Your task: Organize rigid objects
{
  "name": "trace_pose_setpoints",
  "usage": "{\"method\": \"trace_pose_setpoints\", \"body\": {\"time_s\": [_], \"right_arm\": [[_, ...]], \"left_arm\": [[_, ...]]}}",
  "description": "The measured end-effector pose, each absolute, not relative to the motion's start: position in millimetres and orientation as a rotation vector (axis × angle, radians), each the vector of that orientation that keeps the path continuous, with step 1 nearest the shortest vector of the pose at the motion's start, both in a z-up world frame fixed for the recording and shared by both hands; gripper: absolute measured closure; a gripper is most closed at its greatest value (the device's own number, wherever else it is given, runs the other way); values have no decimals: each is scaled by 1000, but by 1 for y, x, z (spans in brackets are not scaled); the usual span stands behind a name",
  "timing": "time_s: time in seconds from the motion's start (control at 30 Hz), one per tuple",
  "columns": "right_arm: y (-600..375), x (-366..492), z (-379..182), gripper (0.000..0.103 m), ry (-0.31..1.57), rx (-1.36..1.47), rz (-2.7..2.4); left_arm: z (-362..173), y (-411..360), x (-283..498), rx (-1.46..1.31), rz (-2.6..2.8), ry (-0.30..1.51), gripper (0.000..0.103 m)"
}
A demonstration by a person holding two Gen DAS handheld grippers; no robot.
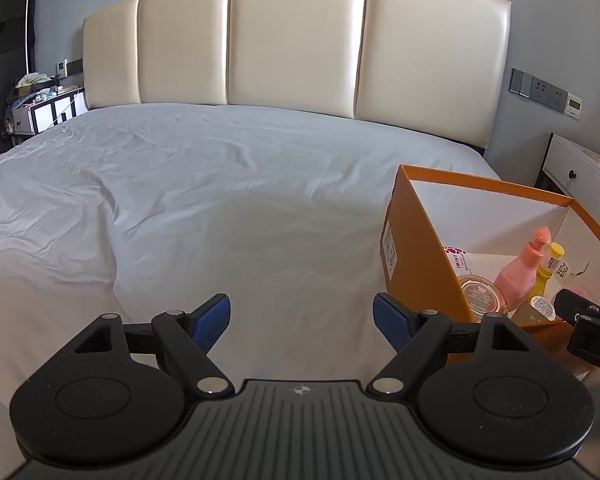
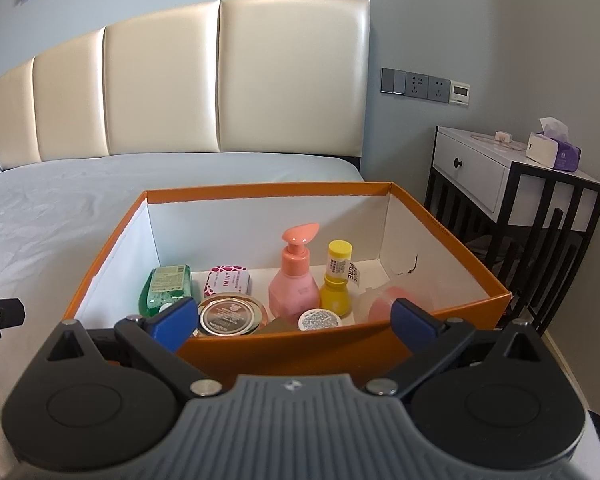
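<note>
- Our right gripper [image 2: 292,318] hangs at the near wall of the orange box [image 2: 440,232], fingers spread wide and holding nothing
- Our left gripper [image 1: 302,320] sits over bare bed sheet [image 1: 180,200], fingers likewise spread and empty, the box off to its right
- Everything rigid we can see is already inside the box: pink pump bottle [image 2: 294,280] and yellow bottle [image 2: 336,284] standing upright mid-box, green bottle [image 2: 165,288] leaning at the left wall, pink-patterned tin [image 2: 228,282] beside it
- The round tin [image 2: 230,316] lies flat just ahead of our right fingers, a small white-capped jar [image 2: 320,320] to its right, a pinkish item [image 2: 384,306] partly hidden behind the right finger
- So the right hand is the nearer one; we judge any further reach goes forward and down over the near rim
- Open room: the back half of the box floor is clear, and the bed to the left is bare
- The bedside cabinet [image 2: 480,172] stands close on the right, so we'd swing left rather than right
</note>
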State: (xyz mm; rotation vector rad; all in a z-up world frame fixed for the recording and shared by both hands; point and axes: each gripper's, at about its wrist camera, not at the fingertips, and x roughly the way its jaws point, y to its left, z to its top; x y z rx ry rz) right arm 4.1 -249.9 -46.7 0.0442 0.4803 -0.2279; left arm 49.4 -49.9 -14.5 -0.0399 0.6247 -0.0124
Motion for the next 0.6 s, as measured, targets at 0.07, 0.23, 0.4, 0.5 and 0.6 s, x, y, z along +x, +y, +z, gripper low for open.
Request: {"method": "trace_pose_setpoints", "body": {"time_s": [0.07,0.23,0.4,0.5,0.6], "right_arm": [[-250,4,-47,2,480,45,-228],[-250,4,-47,2,481,48,-230],[-249,4,-47,2,481,48,-230],[-250,4,-47,2,481,48,-230],[-250,4,-47,2,481,48,-230]], "left_arm": [[-14,-50,49,-39,-11,621,8],[-13,-50,47,-37,-16,616,8],[-12,-49,47,-35,-22,612,8],[-12,-49,46,-38,-26,611,8],[-12,-48,46,-42,-30,608,8]]}}
